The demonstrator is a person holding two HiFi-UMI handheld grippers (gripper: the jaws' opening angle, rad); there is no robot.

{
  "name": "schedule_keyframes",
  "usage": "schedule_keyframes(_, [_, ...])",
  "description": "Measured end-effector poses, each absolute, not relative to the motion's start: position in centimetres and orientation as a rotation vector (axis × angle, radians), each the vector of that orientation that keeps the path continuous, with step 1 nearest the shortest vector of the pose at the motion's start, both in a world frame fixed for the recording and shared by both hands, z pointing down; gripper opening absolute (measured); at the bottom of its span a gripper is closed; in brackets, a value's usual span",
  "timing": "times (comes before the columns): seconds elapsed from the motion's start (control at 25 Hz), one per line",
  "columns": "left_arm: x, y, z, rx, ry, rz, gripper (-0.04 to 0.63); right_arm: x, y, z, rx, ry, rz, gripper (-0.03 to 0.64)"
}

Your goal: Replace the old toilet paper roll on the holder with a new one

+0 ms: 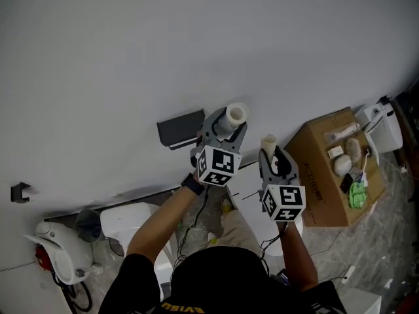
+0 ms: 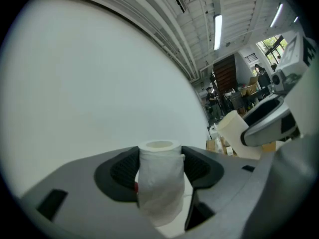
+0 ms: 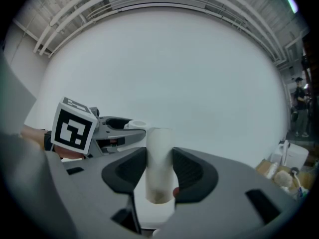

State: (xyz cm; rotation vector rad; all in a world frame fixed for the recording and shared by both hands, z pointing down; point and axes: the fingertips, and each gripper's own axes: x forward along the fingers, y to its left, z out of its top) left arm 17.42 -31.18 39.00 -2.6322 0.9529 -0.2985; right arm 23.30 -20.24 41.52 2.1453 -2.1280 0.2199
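A white, slightly crumpled toilet paper roll [image 2: 159, 183] with an open core is held upright in the left claw [image 2: 160, 169]. A bare pale tube [image 3: 158, 158] is gripped narrowly in the right claw [image 3: 159, 172], just beside the left one. Print on the cardboard box [image 1: 324, 169] to its right cannot be read.

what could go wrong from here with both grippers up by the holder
1. The left gripper pinches the soft roll only across its middle, so the roll may squash or tilt and then catch as it goes onto the holder.
2. The right gripper, shut on the core, sits close beside the left one. They may knock together, and the thin core may slip out.
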Motion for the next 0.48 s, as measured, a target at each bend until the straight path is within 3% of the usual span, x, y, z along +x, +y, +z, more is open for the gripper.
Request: schedule_keyframes(0.48, [19.7, -30.0, 45.1, -2.52, 0.883, -0.497, 0.27, 25.1, -20.6, 44.4, 2.115, -2.063, 0.265, 0.167])
